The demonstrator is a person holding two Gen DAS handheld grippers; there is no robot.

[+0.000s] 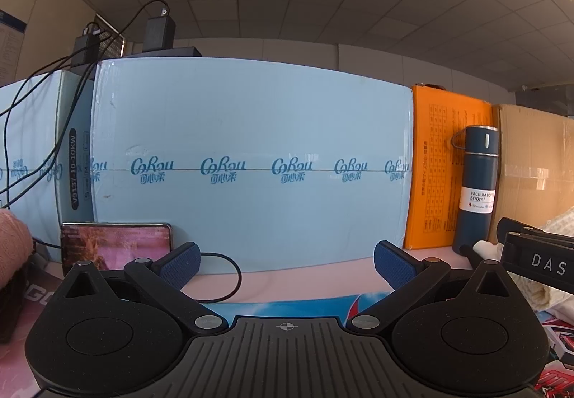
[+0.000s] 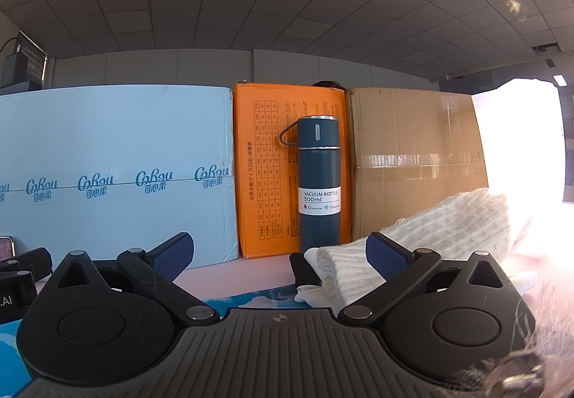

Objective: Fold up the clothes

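Right wrist view: your right gripper [image 2: 278, 256] is pointing level with its blue-padded fingers [image 2: 172, 254] spread as wide as they go, pinching nothing. The right-hand pad is sitting just in front of a white knit garment [image 2: 448, 229], which is lying heaped on the pink table surface [image 2: 233, 276]; whether the pad is touching the knit you cannot tell. The garment's far right side is dissolving into window glare, so its full extent is hidden. A black bar-shaped object [image 2: 303, 270] is poking out from under the knit, hard to identify. Behind it a dark blue flask [image 2: 318, 182] is standing upright, its label reading "VACUUM BOTTLE 500ml". It is standing before an orange box [image 2: 265, 164] printed with a size table and Japanese text too small to read. A plain brown carton [image 2: 412, 161] is flanking it on the right, and a pale blue carton [image 2: 114, 146] marked "CoRou" on the left.

Left wrist view: your left gripper [image 1: 287, 263] is likewise standing with fingers [image 1: 181, 263] fully spread and nothing between them, over bare pink table. Your other gripper is entering from the right edge, lettered "DAS", the rest cut off. A phone [image 1: 114, 245] with a lit screen is leaning against the blue carton, partly hidden by your gripper body. A pink knit item [image 1: 12, 243] is cut off at the left edge. The carton's side is reading "V9137-10-10KW".
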